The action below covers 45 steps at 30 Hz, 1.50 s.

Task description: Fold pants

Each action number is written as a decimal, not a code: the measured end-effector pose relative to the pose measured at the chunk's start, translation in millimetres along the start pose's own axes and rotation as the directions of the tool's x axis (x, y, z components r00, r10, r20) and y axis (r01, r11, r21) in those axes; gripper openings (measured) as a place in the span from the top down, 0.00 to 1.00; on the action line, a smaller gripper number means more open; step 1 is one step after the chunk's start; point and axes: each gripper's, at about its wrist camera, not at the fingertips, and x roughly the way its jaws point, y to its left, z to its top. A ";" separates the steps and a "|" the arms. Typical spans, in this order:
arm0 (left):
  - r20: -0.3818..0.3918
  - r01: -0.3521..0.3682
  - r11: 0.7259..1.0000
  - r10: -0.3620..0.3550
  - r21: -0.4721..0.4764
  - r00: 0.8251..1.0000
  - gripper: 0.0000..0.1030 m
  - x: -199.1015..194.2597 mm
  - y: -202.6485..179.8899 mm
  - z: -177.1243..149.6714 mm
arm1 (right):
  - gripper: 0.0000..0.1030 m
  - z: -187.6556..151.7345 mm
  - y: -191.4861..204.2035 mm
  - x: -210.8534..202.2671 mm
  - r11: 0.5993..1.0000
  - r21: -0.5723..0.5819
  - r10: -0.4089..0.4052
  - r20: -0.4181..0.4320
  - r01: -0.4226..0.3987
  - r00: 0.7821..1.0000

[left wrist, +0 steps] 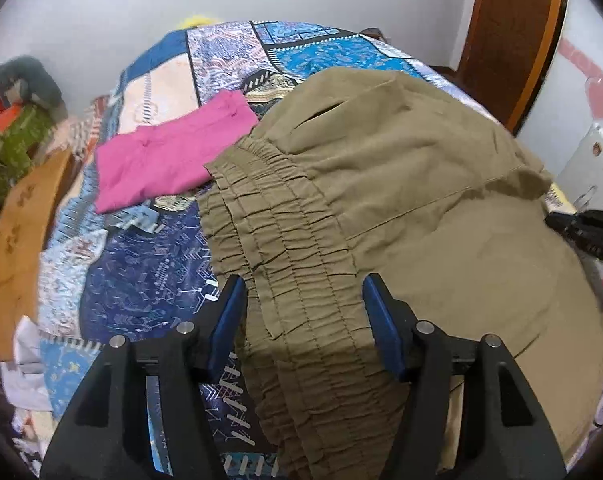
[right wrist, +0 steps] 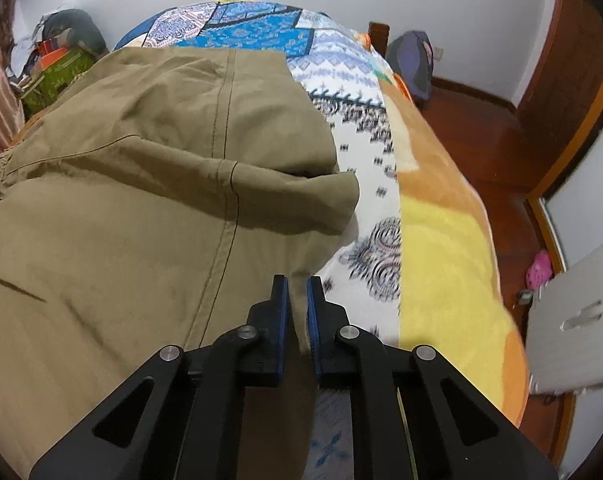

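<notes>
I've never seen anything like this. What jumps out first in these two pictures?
The big olive-khaki pants spread over a patterned blue bedspread fill both views. The left tool stands wide open over the gathered elastic waistband, while the right tool is pinched nearly shut on the pants' edge. A bright pink folded garment lies on the bed beyond the waistband.

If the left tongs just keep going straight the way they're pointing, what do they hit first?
Most likely the olive pants: their gathered waistband already lies between the open left tongs and runs straight ahead. Depth is unclear, but nothing else sits in that line.
</notes>
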 end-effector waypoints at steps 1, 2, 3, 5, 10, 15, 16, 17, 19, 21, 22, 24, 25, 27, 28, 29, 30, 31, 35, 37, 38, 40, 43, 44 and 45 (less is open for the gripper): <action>-0.011 0.017 1.000 -0.018 -0.022 1.000 0.35 0.0 4.2 0.6 | 0.92 3.8 2.1 1.6 1.000 -0.023 -0.016 -0.003 0.015 1.000; -0.022 0.030 0.999 -0.031 -0.042 0.999 0.35 -0.1 6.7 2.2 | 0.92 3.5 4.1 0.4 0.999 -0.042 -0.026 -0.003 0.026 1.000; -0.031 0.042 0.997 -0.044 -0.064 0.999 0.36 -1.5 8.7 4.8 | 0.92 4.2 4.2 -0.3 0.998 -0.050 -0.031 -0.002 0.030 1.000; -0.018 0.044 0.997 -0.046 -0.070 0.999 0.36 -7.9 7.8 9.1 | 0.91 5.9 3.4 -2.7 0.998 -0.061 -0.035 -0.003 0.035 0.999; 0.060 -0.005 0.999 0.008 -0.049 0.998 0.31 -24.9 11.8 31.9 | 0.59 18.0 -3.3 -20.8 0.998 -0.056 -0.021 0.059 0.025 0.998; 0.045 -0.023 0.997 0.026 -0.074 0.999 0.31 -11.2 29.2 53.3 | 0.48 45.6 -11.9 -34.7 1.000 -0.012 0.001 0.171 0.001 0.985; 0.031 -0.008 0.996 0.011 -0.093 0.999 0.31 -4.9 33.9 56.5 | 0.48 52.7 -15.0 -33.9 1.000 0.003 0.014 0.183 -0.015 0.983; 0.021 0.003 0.995 -0.001 -0.104 1.000 0.31 -1.0 35.8 57.5 | 0.48 60.8 -18.2 -30.3 0.999 0.017 0.024 0.192 -0.028 0.981; -0.007 0.026 0.992 -0.027 -0.121 1.000 0.30 11.3 38.7 58.8 | 0.48 70.8 -16.9 -21.6 0.999 0.025 0.025 0.192 -0.031 0.981; -0.027 0.035 0.991 -0.039 -0.125 0.999 0.30 21.3 38.9 57.7 | 0.48 79.7 -17.1 -8.1 0.999 0.024 0.032 0.178 -0.037 0.983; -0.036 0.043 0.991 -0.048 -0.126 0.998 0.30 26.1 37.9 57.4 | 0.48 82.1 -16.9 0.0 0.998 0.026 0.047 0.162 -0.052 0.986; -0.043 0.049 0.991 -0.055 -0.121 0.998 0.30 33.1 34.4 56.8 | 0.48 86.7 -16.2 17.0 0.994 0.036 0.094 0.117 -0.099 0.989; -0.043 0.050 0.992 -0.055 -0.116 0.998 0.30 35.6 33.4 57.0 | 0.48 86.0 -15.2 23.4 0.992 0.037 0.114 0.097 -0.118 0.989; -0.038 0.046 0.994 -0.050 -0.102 0.998 0.34 38.5 31.6 57.6 | 0.56 85.7 -12.8 38.4 0.987 0.044 0.149 0.060 -0.152 0.987; -0.033 0.034 0.996 -0.037 -0.086 0.999 0.41 38.7 29.6 58.2 | 0.62 84.4 -11.9 42.6 0.985 0.046 0.166 0.046 -0.168 0.985; -0.029 0.005 0.998 -0.007 -0.070 1.000 0.42 38.6 27.4 58.7 | 0.65 84.1 -9.6 45.9 0.988 0.035 0.149 0.049 -0.151 0.988; -0.026 -0.020 0.999 0.018 -0.049 0.999 0.42 38.6 24.0 59.3 | 0.68 82.7 -7.8 44.3 0.991 0.017 0.133 0.056 -0.134 0.990; -0.023 -0.036 0.999 0.035 -0.040 0.999 0.43 39.1 23.7 60.4 | 0.74 81.8 -5.5 43.4 0.994 -0.006 0.110 0.059 -0.110 0.992; 0.000 -0.121 0.993 0.121 0.005 0.993 0.43 38.6 16.6 58.1 | 0.86 76.1 -2.0 44.3 0.998 -0.059 0.035 0.060 -0.031 0.998; -0.008 -0.108 0.994 0.108 -0.010 0.994 0.43 42.2 21.2 54.4 | 0.87 73.0 -3.1 45.0 0.998 -0.060 0.023 0.058 -0.020 0.998; -0.017 -0.096 0.995 0.096 -0.025 0.995 0.42 45.8 24.1 52.6 | 0.88 72.3 -6.0 45.5 0.999 -0.043 0.025 0.058 -0.023 0.998; -0.019 -0.080 0.996 0.080 -0.027 0.997 0.42 47.2 26.8 52.4 | 0.88 70.1 -7.8 47.5 0.999 -0.031 0.025 0.053 -0.024 0.998; -0.017 -0.045 0.999 0.045 -0.015 0.999 0.42 33.0 26.4 55.0 | 0.87 75.2 -5.8 45.0 0.998 -0.058 0.013 0.030 -0.011 0.999; -0.011 -0.032 0.999 0.032 -0.014 0.999 0.42 25.7 26.0 56.3 | 0.87 76.5 -6.2 42.7 0.998 -0.060 0.015 0.022 -0.013 1.000; 0.004 -0.020 1.000 0.020 -0.010 1.000 0.42 17.4 27.1 57.5 | 0.86 78.7 -7.8 39.0 0.998 -0.057 0.023 0.010 -0.022 1.000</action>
